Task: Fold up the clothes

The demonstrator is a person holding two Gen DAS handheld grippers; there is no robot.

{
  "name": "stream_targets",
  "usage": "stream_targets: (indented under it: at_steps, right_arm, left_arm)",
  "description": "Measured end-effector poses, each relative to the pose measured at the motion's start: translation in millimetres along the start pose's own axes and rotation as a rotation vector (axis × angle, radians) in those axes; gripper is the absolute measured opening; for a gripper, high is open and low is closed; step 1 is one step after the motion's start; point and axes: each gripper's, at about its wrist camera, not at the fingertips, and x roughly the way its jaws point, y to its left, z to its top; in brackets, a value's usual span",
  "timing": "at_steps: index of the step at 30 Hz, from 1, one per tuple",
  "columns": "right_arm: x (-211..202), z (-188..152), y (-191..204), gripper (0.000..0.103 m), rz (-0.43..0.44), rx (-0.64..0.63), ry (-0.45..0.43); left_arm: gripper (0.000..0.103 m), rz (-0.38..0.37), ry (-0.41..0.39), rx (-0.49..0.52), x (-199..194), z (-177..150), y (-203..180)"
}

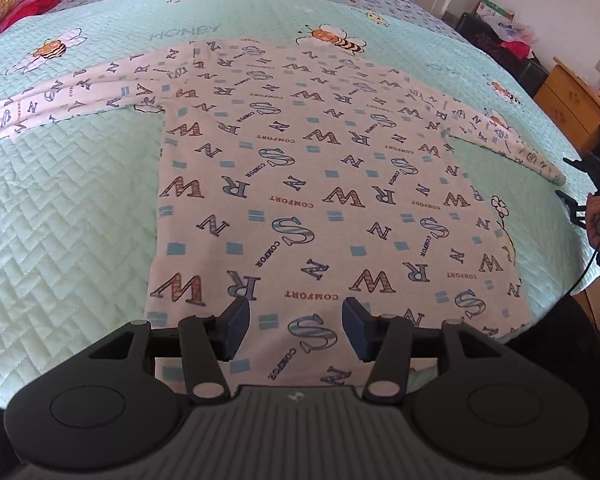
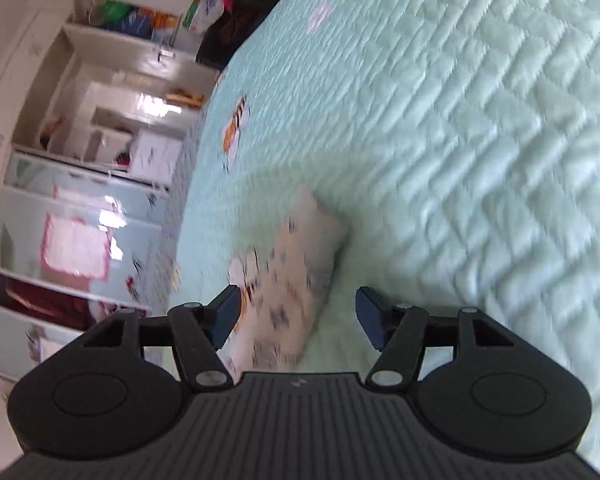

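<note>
While shirt (image 1: pixel 300 184) lies flat on bed (image 1: pixel 60 208), both claws wide, empty: left claw (image 1: pixel 296 328) over hem, right claw (image 2: pixel 298 316) at sleeve cuff (image 2: pixel 300 264). Risk: pinching quilt w/ cuff, dragging shirt askew.

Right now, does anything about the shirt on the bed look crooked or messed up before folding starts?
Nothing stands out. The shirt lies flat on the green quilt with both sleeves spread outward and no bunching. The left gripper hovers open over the hem; the right gripper is open at the right sleeve's cuff.

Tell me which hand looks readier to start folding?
Right, probably: the right gripper is open over the white letter-printed long-sleeved shirt's sleeve cuff; the left gripper hangs open above the hem.
</note>
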Motion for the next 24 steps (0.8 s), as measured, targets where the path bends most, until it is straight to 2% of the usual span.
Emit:
stream_targets:
  at_steps: [6, 8, 12, 15, 16, 19, 22, 24]
  right_arm:
    - [37.8, 17.2, 12.6, 0.062, -0.001, -0.045, 0.004]
    - [41.5, 24.4, 18.2, 0.012, -0.012, -0.071, 0.006]
    - [34.4, 52.4, 34.6, 0.011, -0.004, -0.158, -0.036]
    - [27.5, 69.1, 46.5, 0.011, 0.041, -0.229, -0.077]
    - [29.5, 70.0, 45.3, 0.016, 0.034, -0.23, -0.067]
    - [30.3, 63.8, 32.1, 0.037, -0.024, -0.198, -0.037]
    - [15.1, 50.2, 20.2, 0.037, -0.059, -0.171, -0.052]
    - [-7.8, 32.5, 23.9, 0.039, 0.007, -0.198, -0.062]
  left_arm:
    - [0.054, 0.0, 0.017, 0.054, 14.3, 13.5, -27.9]
    - [0.054, 0.005, 0.023, 0.068, 15.3, 14.6, -32.9]
    - [0.054, 0.01, 0.028, 0.068, 13.7, 14.2, -31.8]
    - [0.054, 0.01, 0.025, 0.056, 12.8, 13.9, -28.5]
    - [0.054, 0.007, 0.025, 0.052, 12.7, 13.5, -28.0]
    - [0.055, -0.001, 0.029, 0.057, 12.6, 11.2, -29.5]
    - [0.055, -0.006, 0.02, 0.046, 8.7, 10.1, -25.3]
    - [0.057, -0.008, 0.015, 0.03, 7.8, 10.9, -20.1]
